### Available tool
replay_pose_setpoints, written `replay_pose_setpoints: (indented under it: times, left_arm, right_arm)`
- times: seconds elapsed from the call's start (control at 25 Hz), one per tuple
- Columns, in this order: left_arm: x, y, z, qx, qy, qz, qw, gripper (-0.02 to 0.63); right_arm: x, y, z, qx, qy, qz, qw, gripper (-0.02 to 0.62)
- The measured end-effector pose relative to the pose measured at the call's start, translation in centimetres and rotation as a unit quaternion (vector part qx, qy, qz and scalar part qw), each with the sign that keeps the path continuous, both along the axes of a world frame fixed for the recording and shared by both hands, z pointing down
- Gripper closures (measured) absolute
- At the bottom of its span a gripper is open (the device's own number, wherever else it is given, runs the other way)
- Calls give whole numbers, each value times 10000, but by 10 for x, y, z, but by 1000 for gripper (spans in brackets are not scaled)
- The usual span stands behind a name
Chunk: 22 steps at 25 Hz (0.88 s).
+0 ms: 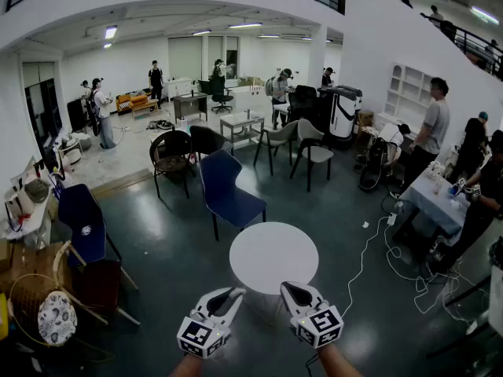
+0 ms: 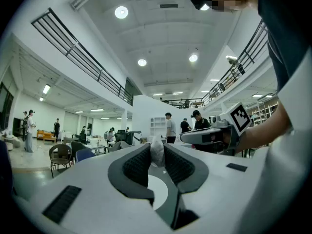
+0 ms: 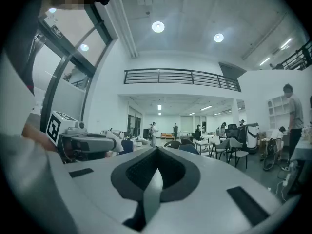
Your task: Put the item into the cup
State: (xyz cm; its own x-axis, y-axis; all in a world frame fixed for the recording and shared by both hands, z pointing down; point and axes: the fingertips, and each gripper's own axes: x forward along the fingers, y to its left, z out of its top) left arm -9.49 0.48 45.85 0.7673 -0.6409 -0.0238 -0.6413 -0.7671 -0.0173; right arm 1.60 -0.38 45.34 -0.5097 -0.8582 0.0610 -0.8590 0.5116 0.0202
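1. Between the jaws of the left gripper [image 1: 229,298] sits the item [image 2: 157,154], a small pale crumpled piece, perhaps plastic film, pinched upright at the tips
2. The right gripper [image 1: 294,290], just beside it, has its jaws pressed together on nothing
3. Both point level at the near edge of the round white table [image 1: 271,258]
4. No view shows a cup, so the left gripper, already carrying the item, must first find one

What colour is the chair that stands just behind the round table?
Blue. The blue moulded chair shows best in the head view, just beyond the white round table.
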Motion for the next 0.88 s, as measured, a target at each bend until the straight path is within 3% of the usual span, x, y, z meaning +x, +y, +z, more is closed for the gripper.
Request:
replay_pose_setpoints:
  times: [0.4, 0.88]
  left_arm:
    - [5, 9, -3, -14, 26, -33, 10000, 517]
    - [42, 15, 4, -101, -46, -90, 9999, 515]
  right_arm:
    - [3, 7, 0, -48, -98, -30, 9999, 580]
    - [48, 9, 11, -148, -128, 40, 9998, 580]
